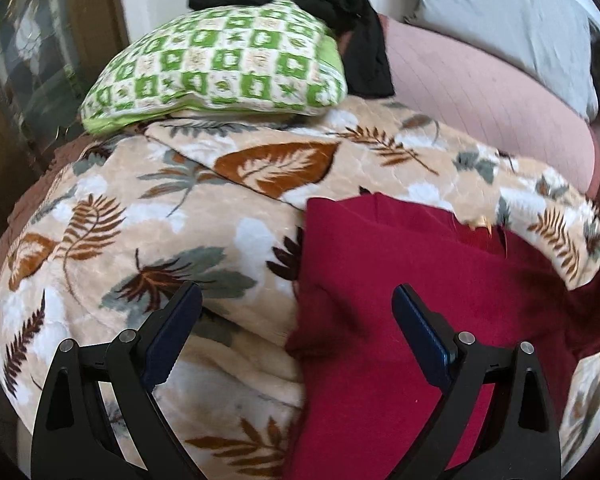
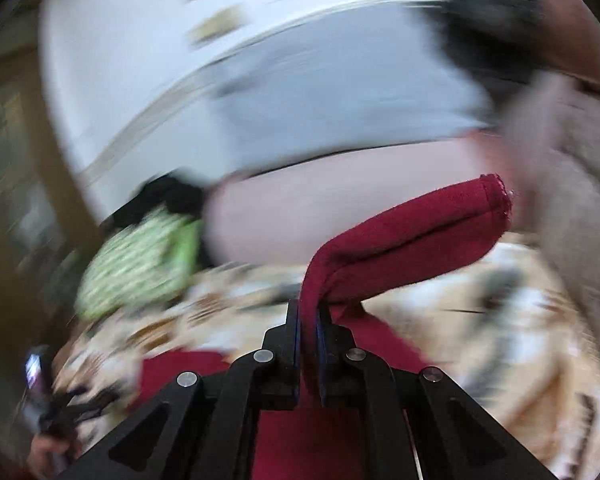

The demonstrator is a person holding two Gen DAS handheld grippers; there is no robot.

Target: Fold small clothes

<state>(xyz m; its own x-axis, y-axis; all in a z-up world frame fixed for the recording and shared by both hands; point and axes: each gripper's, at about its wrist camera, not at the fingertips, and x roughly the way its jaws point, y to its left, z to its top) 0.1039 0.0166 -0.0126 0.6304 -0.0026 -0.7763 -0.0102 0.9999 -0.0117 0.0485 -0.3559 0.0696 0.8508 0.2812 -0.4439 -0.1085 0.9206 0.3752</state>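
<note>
A dark red garment [image 1: 400, 300] lies on a leaf-patterned blanket [image 1: 160, 220], its left edge running down the middle of the left wrist view. My left gripper [image 1: 296, 300] is open, jaws wide apart, hovering over that left edge and holding nothing. My right gripper [image 2: 309, 320] is shut on a fold of the red garment [image 2: 412, 232], which sticks up and out to the right beyond the fingers. The right wrist view is blurred by motion.
A green-and-white patterned pillow [image 1: 220, 64] lies at the far side of the blanket with a black cloth [image 1: 340, 12] behind it. A pink cushion [image 1: 480, 92] and a grey pillow [image 1: 500, 16] lie at the back right. A wooden cabinet [image 1: 28, 80] stands at left.
</note>
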